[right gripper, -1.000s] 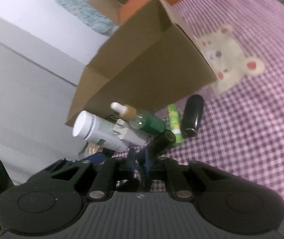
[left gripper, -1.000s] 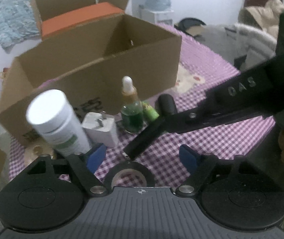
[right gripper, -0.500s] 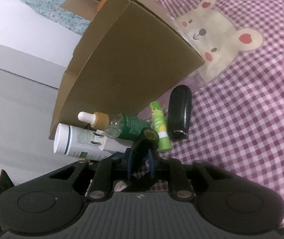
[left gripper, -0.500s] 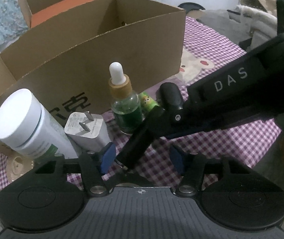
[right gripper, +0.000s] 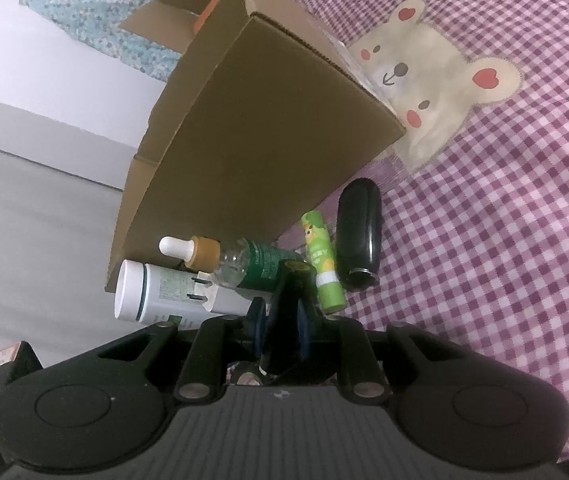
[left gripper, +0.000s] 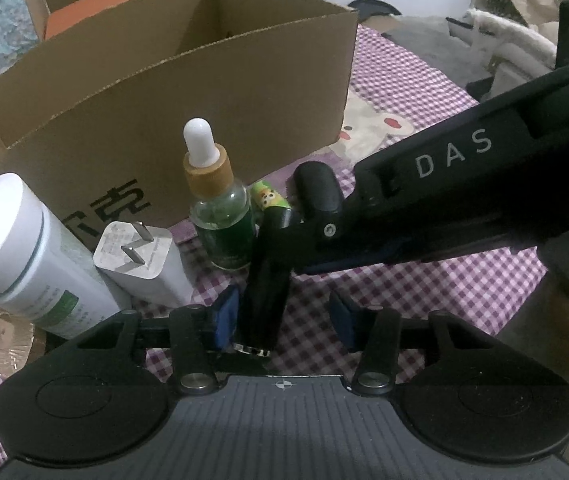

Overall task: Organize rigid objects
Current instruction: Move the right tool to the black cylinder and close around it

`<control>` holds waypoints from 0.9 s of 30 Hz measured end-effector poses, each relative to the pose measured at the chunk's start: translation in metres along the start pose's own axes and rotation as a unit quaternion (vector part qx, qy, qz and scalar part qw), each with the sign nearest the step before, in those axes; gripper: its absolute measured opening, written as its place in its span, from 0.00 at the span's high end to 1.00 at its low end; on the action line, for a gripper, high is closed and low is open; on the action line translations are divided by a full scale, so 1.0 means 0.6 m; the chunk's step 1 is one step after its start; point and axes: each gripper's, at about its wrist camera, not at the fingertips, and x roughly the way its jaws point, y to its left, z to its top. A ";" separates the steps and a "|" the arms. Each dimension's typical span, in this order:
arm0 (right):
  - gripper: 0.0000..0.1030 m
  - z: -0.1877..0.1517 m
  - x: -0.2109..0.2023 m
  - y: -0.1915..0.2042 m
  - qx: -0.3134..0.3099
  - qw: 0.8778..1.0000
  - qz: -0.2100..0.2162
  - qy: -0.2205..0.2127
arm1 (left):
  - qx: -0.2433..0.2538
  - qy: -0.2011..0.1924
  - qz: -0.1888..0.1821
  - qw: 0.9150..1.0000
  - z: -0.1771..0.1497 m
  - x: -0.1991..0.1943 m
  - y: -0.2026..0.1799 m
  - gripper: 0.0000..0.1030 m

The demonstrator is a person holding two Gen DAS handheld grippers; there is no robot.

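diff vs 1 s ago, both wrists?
The left gripper came down around the black cylinder that the right gripper holds; its jaws have just been closing, left pad at the cylinder, right pad apart from it. The right grip is unchanged. The cardboard box, dropper bottle, white bottle and charger plug stayed put.
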 end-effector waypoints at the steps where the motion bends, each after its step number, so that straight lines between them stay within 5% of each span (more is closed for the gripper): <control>1: 0.82 -0.001 0.002 0.002 -0.002 1.000 -0.002 0.000 | -0.002 -0.001 -0.001 1.000 0.000 0.001 0.000 0.53; 27: 0.83 -0.026 -0.006 -0.049 0.046 0.999 0.014 -0.021 | -0.025 -0.009 -0.003 1.000 0.000 0.002 0.004 0.75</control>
